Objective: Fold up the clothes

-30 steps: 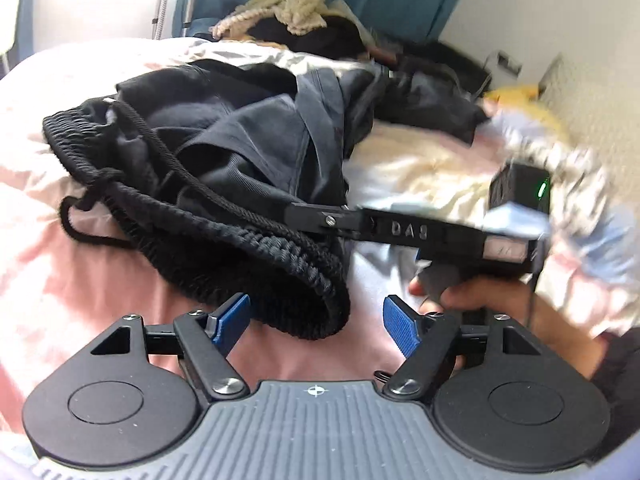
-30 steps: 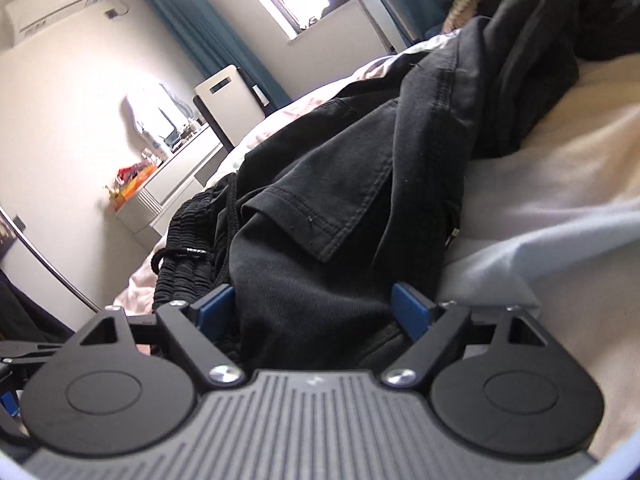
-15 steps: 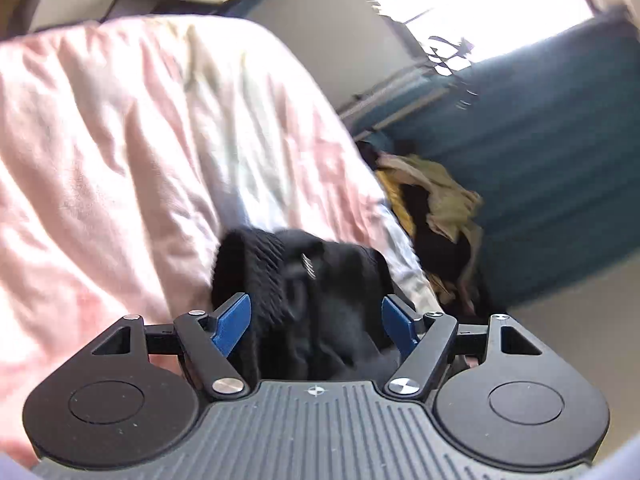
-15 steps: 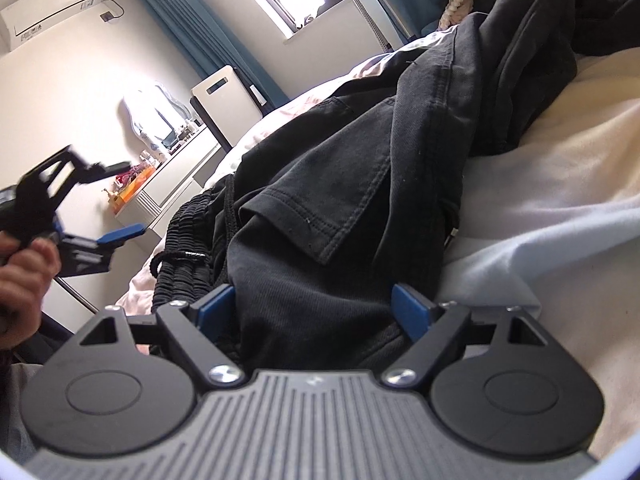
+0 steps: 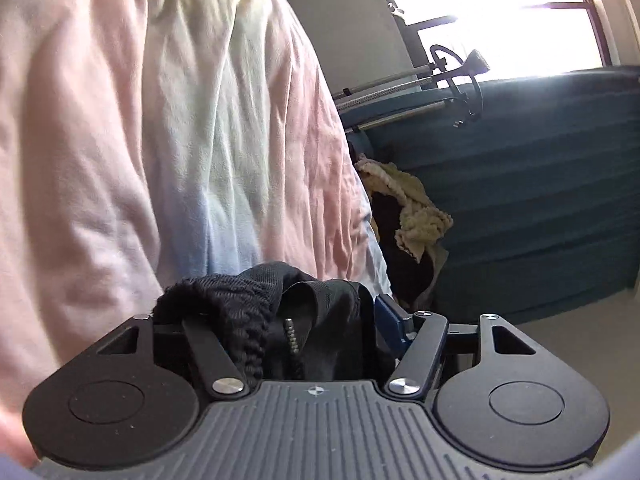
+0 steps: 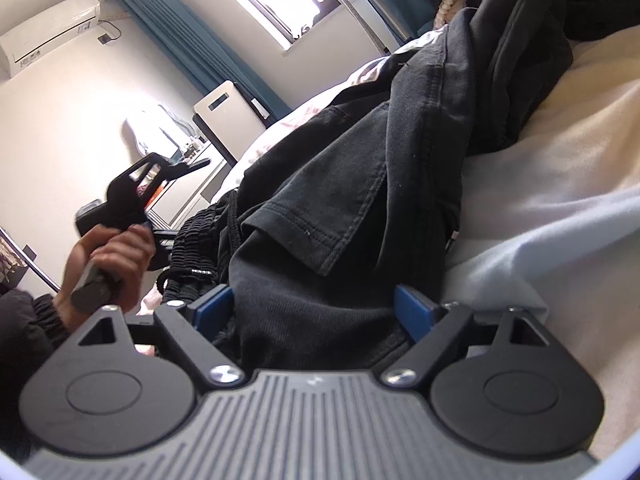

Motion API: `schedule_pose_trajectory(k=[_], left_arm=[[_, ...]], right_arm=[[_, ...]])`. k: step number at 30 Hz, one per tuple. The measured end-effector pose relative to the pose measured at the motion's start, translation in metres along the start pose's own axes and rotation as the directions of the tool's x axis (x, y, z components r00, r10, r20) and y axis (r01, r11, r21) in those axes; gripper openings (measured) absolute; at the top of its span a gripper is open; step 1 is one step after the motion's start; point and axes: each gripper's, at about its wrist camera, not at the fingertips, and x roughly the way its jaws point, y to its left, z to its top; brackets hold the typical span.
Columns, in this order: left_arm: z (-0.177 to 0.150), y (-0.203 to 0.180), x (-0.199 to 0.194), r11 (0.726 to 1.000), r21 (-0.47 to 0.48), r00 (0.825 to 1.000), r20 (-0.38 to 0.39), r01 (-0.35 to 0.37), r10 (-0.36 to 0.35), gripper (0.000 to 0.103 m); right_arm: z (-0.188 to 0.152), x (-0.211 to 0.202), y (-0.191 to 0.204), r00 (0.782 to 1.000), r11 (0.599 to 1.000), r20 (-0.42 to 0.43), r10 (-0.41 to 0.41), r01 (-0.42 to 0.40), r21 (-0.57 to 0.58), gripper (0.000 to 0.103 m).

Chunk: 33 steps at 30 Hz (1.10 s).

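Black trousers [image 6: 360,184] lie crumpled on the bed, their ribbed elastic waistband [image 6: 196,232] toward the left. My right gripper [image 6: 312,310] rests low on the bed and is open wide, with a fold of the trousers lying between its blue pads [image 6: 414,312]. A hand [image 6: 112,256] holds my left gripper [image 6: 132,196] at the waistband end. In the left wrist view the left gripper [image 5: 304,316] stands open, with the bunched waistband [image 5: 240,300] and a drawcord tip between its fingers. Cloth hides its left pad; its right pad [image 5: 388,314] shows.
A pink and pale pastel bedspread [image 5: 120,120] fills the left wrist view. Beyond the bed edge lie a yellow knitted cloth [image 5: 416,216], a teal curtain [image 5: 540,180] and a metal rail [image 5: 392,88]. A white air purifier [image 6: 228,116] stands by the far wall.
My left gripper swung away from the right hand onto the waistband end; the black cloth now sits deep between its fingers. The right gripper has stayed in place, still open over the trousers.
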Motion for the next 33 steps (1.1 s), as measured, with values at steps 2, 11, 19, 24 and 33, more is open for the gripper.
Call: schedule_pose_trajectory(k=[2,11,19,24,33], left_arm=[[0.005,-0.005,0.018,0.996,0.039,0.997,0.007,-0.082,0.082,0.028],[0.057,-0.07,0.008,0.968,0.185,0.983,0.102,-0.167,0.15,0.009],[0.135,-0.176,0.022,0.902,0.38,0.962,0.249,-0.206,0.114,0.009],[0.131,-0.169,0.079,0.835,0.484,0.96,0.223,-0.262,0.172,0.01],[0.112,-0.142,0.095,0.803,0.534,0.963,0.191,-0.265,0.191,0.093]], right_arm=[[0.001,0.0,0.0,1.0,1.0,0.007,0.003,-0.003,-0.003,0.088],[0.006,-0.006,0.009,0.991,0.998,0.114,0.063,-0.06,-0.028,0.088],[0.017,-0.04,0.009,0.931,0.997,0.362,0.053,-0.072,0.04,0.094],[0.021,-0.049,-0.003,0.866,0.986,0.474,-0.159,0.117,0.116,0.094],[0.029,-0.057,-0.015,0.807,0.958,0.516,-0.286,0.247,0.145,0.094]])
